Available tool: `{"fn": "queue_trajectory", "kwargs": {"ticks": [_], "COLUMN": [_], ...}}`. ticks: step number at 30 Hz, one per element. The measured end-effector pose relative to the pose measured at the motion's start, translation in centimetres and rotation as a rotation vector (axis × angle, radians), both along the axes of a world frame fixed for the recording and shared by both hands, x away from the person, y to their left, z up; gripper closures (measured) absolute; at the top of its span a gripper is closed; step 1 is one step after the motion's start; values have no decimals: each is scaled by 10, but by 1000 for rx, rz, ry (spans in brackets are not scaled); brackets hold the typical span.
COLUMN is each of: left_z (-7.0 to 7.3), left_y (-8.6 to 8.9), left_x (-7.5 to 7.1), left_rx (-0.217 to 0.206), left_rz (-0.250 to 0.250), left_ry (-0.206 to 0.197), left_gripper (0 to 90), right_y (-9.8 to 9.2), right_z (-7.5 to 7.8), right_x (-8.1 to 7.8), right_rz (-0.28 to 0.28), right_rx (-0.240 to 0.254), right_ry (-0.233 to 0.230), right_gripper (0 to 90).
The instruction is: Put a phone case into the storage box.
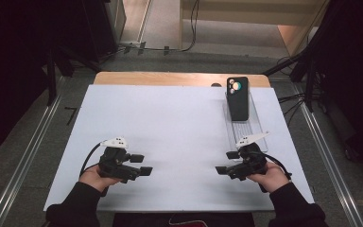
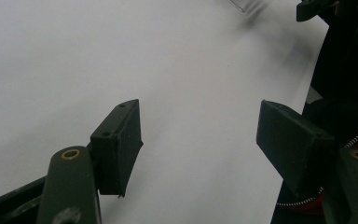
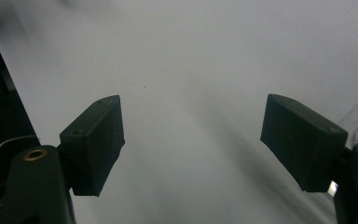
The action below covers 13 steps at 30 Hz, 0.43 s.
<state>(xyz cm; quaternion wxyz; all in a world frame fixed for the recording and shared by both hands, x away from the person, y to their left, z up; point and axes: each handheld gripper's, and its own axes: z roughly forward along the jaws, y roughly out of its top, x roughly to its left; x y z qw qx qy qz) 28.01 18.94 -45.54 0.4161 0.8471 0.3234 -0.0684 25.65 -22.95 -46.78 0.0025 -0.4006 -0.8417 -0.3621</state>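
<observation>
Person wearing black long sleeves [image 1: 78, 204], cuffs ending at wrists. Left gripper [image 1: 144, 164] and right gripper [image 1: 223, 162] showing matte black bodies, each carrying pale three-cornered plate on top, black cable trailing toward 6 o'clock. Jaws ending in blocky rectangular pads [image 2: 119, 144] bearing small screws; brass-coloured pivot rings showing below.

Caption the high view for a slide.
Both tongs, left and right, open over a white table; phone on clear tray.

The white table [image 1: 170, 127] was evenly lit against dark surroundings; both gripper views were soft, with blurred shadows.
</observation>
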Motion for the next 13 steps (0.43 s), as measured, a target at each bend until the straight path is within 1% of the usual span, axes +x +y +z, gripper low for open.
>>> {"fn": "queue_trajectory", "kwargs": {"ticks": [2, 5, 8, 13], "left_z": [-1, -2, -3, -4], "left_y": [1, 2, 2, 2], "left_x": [-1, -2, -3, -3], "left_rx": [-1, 0, -4, 2], "left_rz": [2, 0, 1, 0], "left_ry": [0, 4, 4, 0], "left_gripper": [311, 311, 311, 311], "right_y": [-4, -8, -11, -14], "right_z": [-2, -5, -8, -10], "right_x": [-2, -5, -8, -8], "right_rz": [0, 12, 20, 14], "right_rx": [0, -4, -22, -16], "right_ry": [10, 9, 7, 16], "right_gripper": [194, 194, 194, 194]}}
